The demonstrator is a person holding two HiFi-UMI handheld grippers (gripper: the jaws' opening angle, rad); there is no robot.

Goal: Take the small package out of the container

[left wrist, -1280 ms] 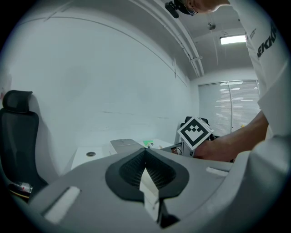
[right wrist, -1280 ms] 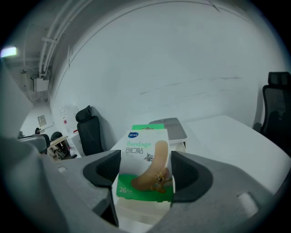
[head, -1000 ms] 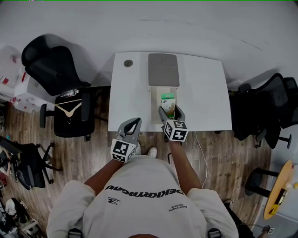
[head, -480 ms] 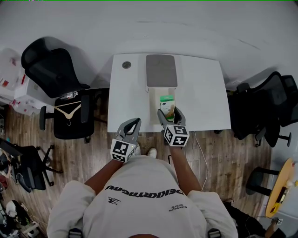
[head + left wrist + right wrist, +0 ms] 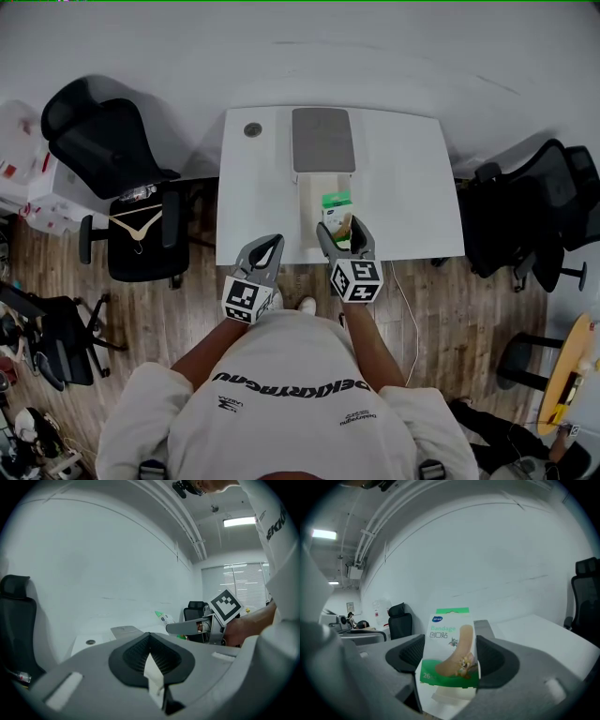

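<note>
The small package (image 5: 335, 208) is a green and white bandage box, also seen in the right gripper view as the package (image 5: 450, 644). My right gripper (image 5: 342, 228) is shut on it and holds it upright over the near end of the open white container (image 5: 307, 214). The container's grey lid (image 5: 323, 141) lies flat behind it on the white table (image 5: 403, 187). My left gripper (image 5: 269, 244) hangs shut and empty just off the table's front edge, left of the right one. The left gripper view shows the left gripper (image 5: 150, 641) with the right gripper (image 5: 192, 627) beyond it.
A round grommet (image 5: 252, 129) sits at the table's far left corner. Black office chairs stand to the left (image 5: 112, 141) and right (image 5: 530, 216); one seat holds a wooden hanger (image 5: 139, 223). A white cable (image 5: 405, 300) runs over the wood floor.
My right gripper has drawn back slightly toward the person, still holding the package. The left gripper has stayed where it was.
</note>
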